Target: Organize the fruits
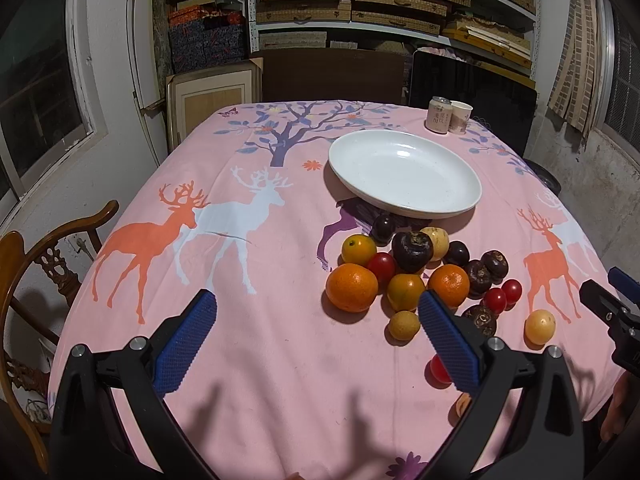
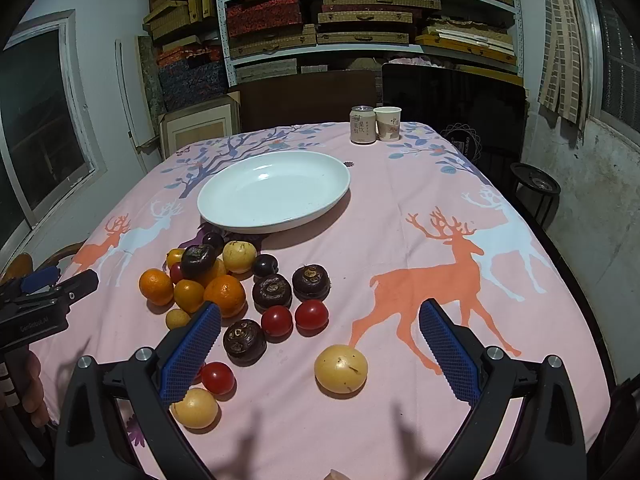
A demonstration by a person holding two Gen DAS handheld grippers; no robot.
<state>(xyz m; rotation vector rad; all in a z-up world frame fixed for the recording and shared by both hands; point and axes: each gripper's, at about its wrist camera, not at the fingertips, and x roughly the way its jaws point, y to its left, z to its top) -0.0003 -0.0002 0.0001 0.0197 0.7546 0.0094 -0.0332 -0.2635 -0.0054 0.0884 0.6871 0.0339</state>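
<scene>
The desk (image 2: 400, 240) carries a white plate (image 2: 224, 216), bare of fruit. Just before the plate lies the fruit pile (image 2: 224, 280), spilling toward both claws. Left claw (image 1: 318, 312) and right claw (image 2: 320, 320) hang released above the cloth, grasping nothing. Risk, as I judge it — round fruit rolls: nudging the packed heap could send pieces off the near edge. Counted in the right view: four oranges, four dark knobbly fruits, four yellow ones, four or five tomatoes — one half hidden — two plums.

Shelves (image 2: 368, 12) stacked with boxes behind table; window (image 1: 36, 92) left; wooden chair (image 1: 44, 264) beside.
</scene>
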